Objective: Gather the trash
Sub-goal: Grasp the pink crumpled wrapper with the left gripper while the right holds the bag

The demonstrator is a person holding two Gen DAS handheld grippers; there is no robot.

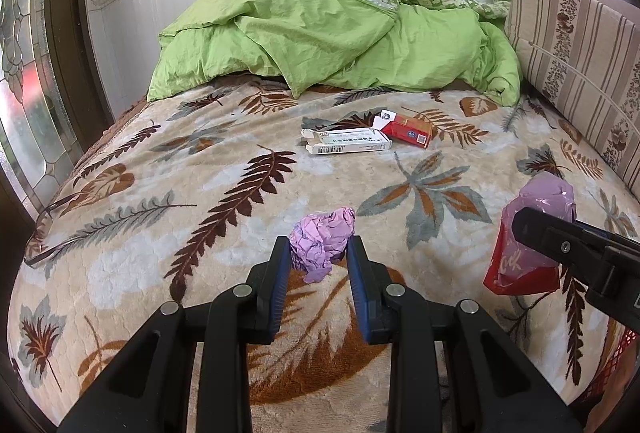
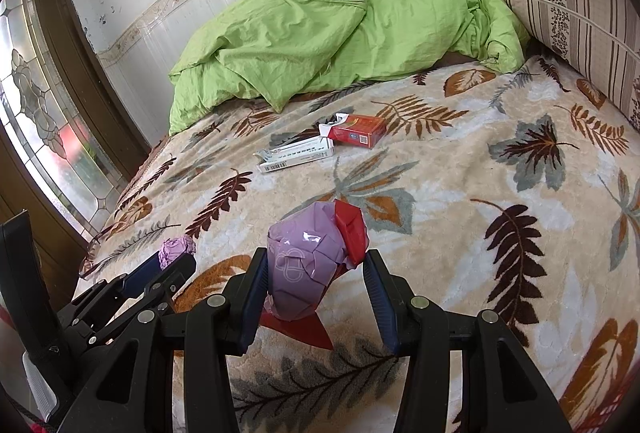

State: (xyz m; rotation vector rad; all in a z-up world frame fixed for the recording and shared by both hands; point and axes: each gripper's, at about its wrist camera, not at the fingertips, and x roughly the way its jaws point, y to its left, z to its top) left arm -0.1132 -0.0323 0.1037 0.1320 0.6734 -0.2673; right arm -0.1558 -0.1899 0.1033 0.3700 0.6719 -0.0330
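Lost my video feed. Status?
Left gripper shut on purple paper wad. Right gripper holds purple-red wrapper. Two boxes left on bed, unobstructed.

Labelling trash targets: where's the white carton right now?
In both wrist views the white carton lies flat mid-bed on the leaf-print blanket, touching the red pack to its right, below the green duvet.

On the bed, a paper ball lies nearest, left of a crumpled bag. Two boxes touch farther back: a long box, then a small box right of it. A quilt lies behind, a cushion at right.
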